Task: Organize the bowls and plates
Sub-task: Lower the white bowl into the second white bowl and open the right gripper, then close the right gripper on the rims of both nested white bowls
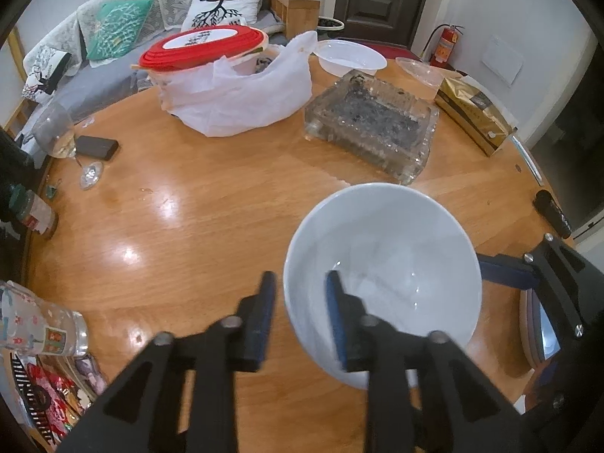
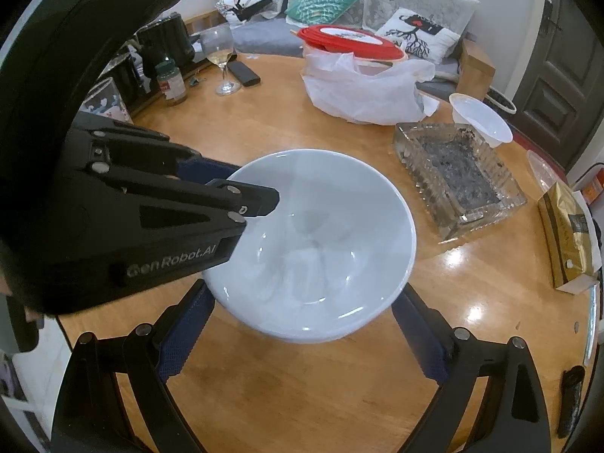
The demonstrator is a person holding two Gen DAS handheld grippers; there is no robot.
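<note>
The round wooden table (image 2: pixel 264 124) fills both views, and the white bowl (image 2: pixel 313 241) sits a little toward the near edge of it, empty and upright as far as the pictures show. Beyond the bowl at about two o'clock lies the glass ashtray (image 2: pixel 456 173), and at twelve o'clock the red-lidded container (image 2: pixel 351 43) rests in a white plastic bag (image 2: pixel 362 90); a smaller plastic bowl (image 2: pixel 481 119) stands just past the ashtray, and a wine glass (image 2: pixel 221 56) is well apart at eleven o'clock. The left gripper (image 1: pixel 300 315) comes in at the bowl's nine o'clock side, one finger outside the wall and the other inside, straddling the rim with a gap visible on the outer side, so the jaws stand apart rather than clamped. The right gripper (image 2: pixel 302 324) sits at the bowl's six o'clock with its fingers spread wide to either side of the bowl, also apart and gripping nothing; whether its pads touch the wall I cannot tell. The step in hand looks like taking hold of the bowl, not yet done. The next move likely calls for the left jaws to close firmly on the rim, since glazed ceramic may slip, then a level lift toward wherever the dishes are to be gathered.
</note>
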